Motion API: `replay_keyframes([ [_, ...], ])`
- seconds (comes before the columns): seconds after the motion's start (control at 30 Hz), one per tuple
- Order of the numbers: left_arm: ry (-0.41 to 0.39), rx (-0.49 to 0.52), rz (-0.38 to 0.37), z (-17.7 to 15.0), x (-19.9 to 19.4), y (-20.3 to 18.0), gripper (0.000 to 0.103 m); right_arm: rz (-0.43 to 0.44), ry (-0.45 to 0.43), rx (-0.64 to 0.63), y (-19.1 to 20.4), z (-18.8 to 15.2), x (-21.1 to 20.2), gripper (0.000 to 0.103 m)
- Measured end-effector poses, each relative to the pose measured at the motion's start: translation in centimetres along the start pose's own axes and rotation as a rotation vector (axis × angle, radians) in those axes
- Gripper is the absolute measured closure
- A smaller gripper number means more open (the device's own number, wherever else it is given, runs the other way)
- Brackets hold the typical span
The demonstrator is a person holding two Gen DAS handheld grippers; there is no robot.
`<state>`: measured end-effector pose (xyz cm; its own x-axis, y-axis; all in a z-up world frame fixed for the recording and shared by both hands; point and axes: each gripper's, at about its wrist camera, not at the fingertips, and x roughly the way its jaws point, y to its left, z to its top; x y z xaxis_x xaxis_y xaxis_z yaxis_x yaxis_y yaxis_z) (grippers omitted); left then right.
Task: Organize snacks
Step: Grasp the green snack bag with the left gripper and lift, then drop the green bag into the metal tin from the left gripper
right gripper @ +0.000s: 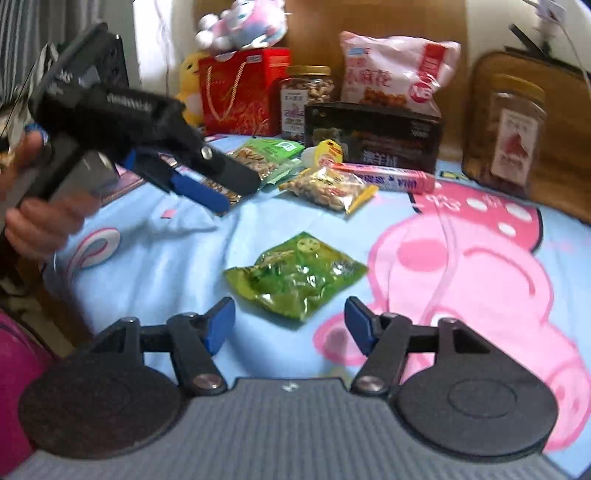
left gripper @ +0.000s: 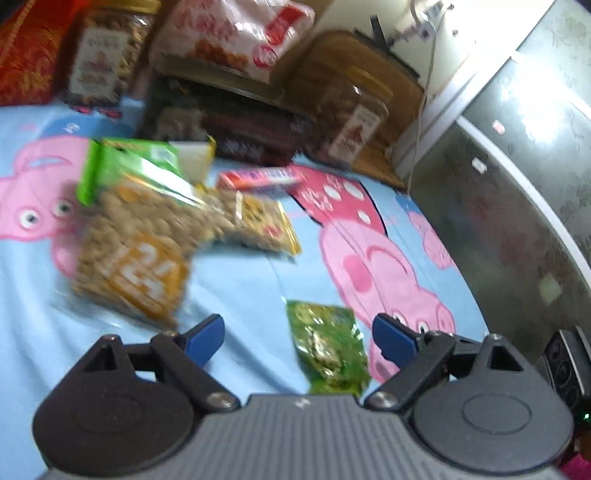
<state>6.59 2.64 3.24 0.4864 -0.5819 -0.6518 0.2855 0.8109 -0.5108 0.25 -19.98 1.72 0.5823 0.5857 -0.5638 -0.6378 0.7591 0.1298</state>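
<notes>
A small green snack packet (right gripper: 295,275) lies alone on the blue cartoon sheet (right gripper: 184,240), just ahead of my open, empty right gripper (right gripper: 290,325). It also shows in the left wrist view (left gripper: 327,347), between the fingers of my open, empty left gripper (left gripper: 297,339). Further back lie a peanut bag (left gripper: 129,254), a yellow nut packet (right gripper: 328,186), a green packet (right gripper: 264,153) and a pink box (right gripper: 384,177). The left gripper shows in the right wrist view (right gripper: 201,188), held above the sheet's left side.
At the back stand a dark box (right gripper: 373,136), two nut jars (right gripper: 306,99) (right gripper: 506,133), a pink-white bag (right gripper: 395,74), a red gift bag (right gripper: 240,88) and plush toys (right gripper: 243,22). A grey cabinet (left gripper: 517,166) is at the right.
</notes>
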Motion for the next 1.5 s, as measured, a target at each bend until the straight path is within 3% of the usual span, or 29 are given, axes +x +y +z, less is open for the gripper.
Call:
replay_keyframes([
  [0.13,0.089,0.019,-0.043,-0.7,2.3,-1.5,0.021,-0.020,-0.017,-0.012,1.2,-1.0,0.7,0.032],
  [0.27,0.081,0.114,-0.056,-1.7,3.6,-3.9,0.028,-0.073,-0.055,-0.032,2.3,-0.9,1.7,0.039],
  [0.33,0.083,0.126,-0.049,-1.7,3.9,-4.4,0.041,-0.089,-0.074,-0.001,1.9,-0.7,1.9,0.057],
  [0.37,0.103,0.112,-0.077,-1.6,4.1,-4.2,0.061,-0.094,-0.077,0.025,1.5,-0.5,2.0,0.066],
  [0.4,0.120,0.076,-0.117,-1.5,4.2,-4.0,0.071,-0.085,-0.080,0.049,1.2,-0.5,2.0,0.069],
  [0.5,0.110,0.077,-0.119,-1.0,4.0,-4.1,0.072,-0.092,-0.095,0.063,1.1,-0.1,2.1,0.071],
  [0.7,0.044,0.113,-0.148,0.8,2.6,-4.9,0.072,-0.150,-0.176,-0.039,1.5,1.9,1.4,0.074],
  [0.97,-0.094,0.177,-0.126,9.5,2.1,-5.8,0.071,-0.205,-0.278,-0.111,-3.3,10.1,4.5,0.074],
  [1.2,-0.130,0.101,-0.094,19.2,6.8,-2.4,0.071,-0.208,-0.221,-0.039,-9.6,16.5,11.3,0.073],
  [1.37,-0.133,0.029,-0.070,22.0,10.1,0.9,0.072,-0.206,-0.154,-0.031,-11.7,17.8,15.5,0.072],
  [1.43,-0.131,0.007,-0.025,22.6,11.1,1.9,0.067,-0.224,-0.151,-0.028,-11.9,17.7,16.0,0.065],
  [1.5,-0.115,-0.016,0.032,23.0,12.0,2.8,0.048,-0.234,-0.168,-0.036,-11.9,17.5,15.7,0.057],
])
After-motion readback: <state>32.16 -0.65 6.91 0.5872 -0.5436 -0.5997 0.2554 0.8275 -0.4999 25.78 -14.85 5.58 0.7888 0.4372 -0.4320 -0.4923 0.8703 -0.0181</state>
